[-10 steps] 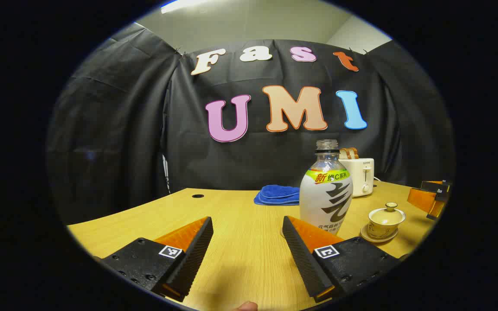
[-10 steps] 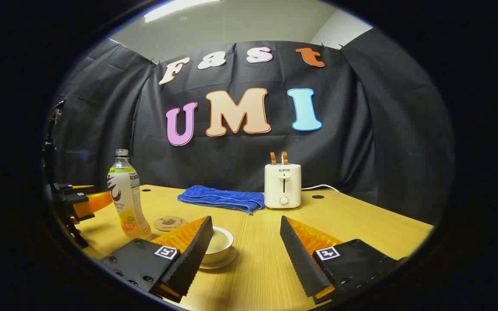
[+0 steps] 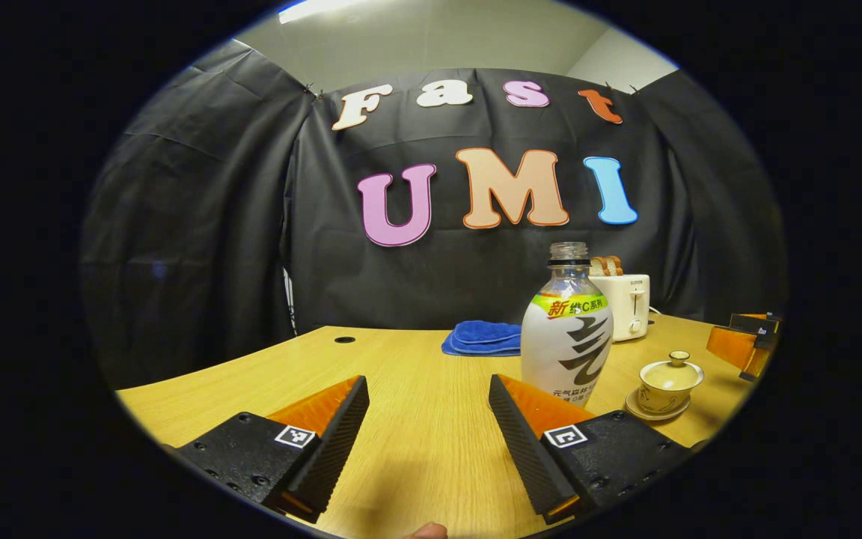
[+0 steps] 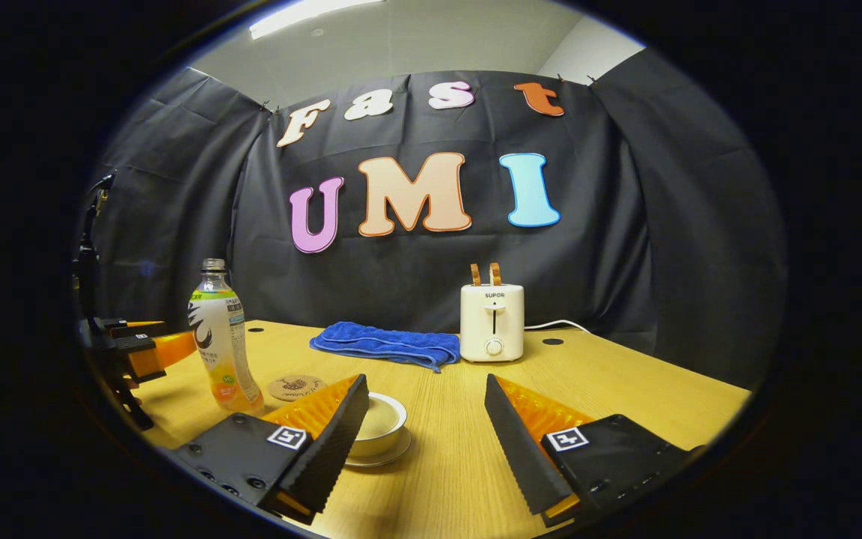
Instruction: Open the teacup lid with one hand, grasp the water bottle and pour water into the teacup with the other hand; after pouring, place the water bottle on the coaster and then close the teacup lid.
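Views barely shifted; both tools wide open, empty.

1. White toaster (image 4: pixel 491 323) sits at the back of the wooden table (image 4: pixel 625 389), two toast slices (image 4: pixel 484 274) poking out.
2. Blue towel (image 4: pixel 386 345) is folded just left of the toaster.
3. White cord (image 4: pixel 554 325) trails off the toaster's right side.

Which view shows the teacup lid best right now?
The left gripper view: the teacup lid sits whole on the cup, knob visible, right of the water bottle. In the right gripper view, that gripper's left finger hides part of the teacup.
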`<state>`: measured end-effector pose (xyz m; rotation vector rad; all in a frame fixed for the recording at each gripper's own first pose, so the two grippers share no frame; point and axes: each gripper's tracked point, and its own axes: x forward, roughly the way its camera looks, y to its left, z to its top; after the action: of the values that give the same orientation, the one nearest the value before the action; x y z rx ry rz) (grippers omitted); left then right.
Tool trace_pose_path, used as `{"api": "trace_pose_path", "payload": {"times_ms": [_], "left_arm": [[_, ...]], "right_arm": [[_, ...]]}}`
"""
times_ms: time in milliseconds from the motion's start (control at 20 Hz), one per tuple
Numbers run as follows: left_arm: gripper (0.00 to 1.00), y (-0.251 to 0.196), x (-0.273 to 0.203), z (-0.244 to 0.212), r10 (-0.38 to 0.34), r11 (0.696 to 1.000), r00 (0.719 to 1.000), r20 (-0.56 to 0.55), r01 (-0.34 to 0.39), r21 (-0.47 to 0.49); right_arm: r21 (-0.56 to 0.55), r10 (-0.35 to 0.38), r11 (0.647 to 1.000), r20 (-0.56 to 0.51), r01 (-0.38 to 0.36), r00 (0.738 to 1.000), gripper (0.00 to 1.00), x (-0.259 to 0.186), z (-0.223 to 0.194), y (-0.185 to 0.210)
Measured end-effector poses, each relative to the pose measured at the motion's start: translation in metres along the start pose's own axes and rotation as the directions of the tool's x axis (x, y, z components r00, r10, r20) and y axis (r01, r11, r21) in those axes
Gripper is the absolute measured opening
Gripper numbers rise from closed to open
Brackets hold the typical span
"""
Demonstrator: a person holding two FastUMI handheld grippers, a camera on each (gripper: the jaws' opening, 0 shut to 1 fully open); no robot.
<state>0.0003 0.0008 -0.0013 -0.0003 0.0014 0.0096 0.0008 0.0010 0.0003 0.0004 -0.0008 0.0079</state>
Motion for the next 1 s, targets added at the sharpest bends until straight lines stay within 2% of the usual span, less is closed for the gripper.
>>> {"api": "trace_pose_path", "payload": {"times_ms": [100,250,300,350,450,500,1000], "left_arm": [[0.94,0.0001,-0.0003,0.0005,0.001,1.0,1.0,0.0,-0.001,0.0],[0.94,-0.0004,-0.0001,0.0003,0.001,1.0,1.0,0.0,-0.001,0.0],[0.94,-0.0002,-0.0001,0.0002,0.001,1.0,1.0,0.0,-0.001,0.0],[0.94,0.0,0.0003,0.0003,0.001,1.0,1.0,0.0,-0.001,0.0],[0.94,-0.0001,-0.0008,0.0002,0.001,1.0,1.0,0.001,-0.001,0.0],[0.94,-0.0003,-0.0006,0.0,0.001,1.0,1.0,0.001,-0.001,0.0],[0.94,-0.0005,0.0002,-0.0001,0.002,1.0,1.0,0.001,-0.002,0.0]], "right_arm": [[0.0,0.003,1.0,0.0,-0.003,1.0,0.96,-0.0001,-0.0004,0.0008],[0.001,0.015,1.0,-0.001,-0.015,1.0,0.96,0.0006,-0.0009,0.0028],[0.001,0.017,1.0,-0.001,-0.017,1.0,0.99,0.0004,-0.0006,0.0028],[0.001,0.017,1.0,-0.002,-0.017,1.0,0.96,0.0006,-0.0008,0.0033],[0.002,0.019,1.0,-0.002,-0.019,1.0,0.96,0.0001,-0.0007,0.0036],[0.001,0.021,1.0,-0.002,-0.021,1.0,0.99,0.0,-0.0003,0.0035],[0.003,0.023,1.0,-0.001,-0.023,1.0,0.96,0.0019,0.0,0.0036]]}}
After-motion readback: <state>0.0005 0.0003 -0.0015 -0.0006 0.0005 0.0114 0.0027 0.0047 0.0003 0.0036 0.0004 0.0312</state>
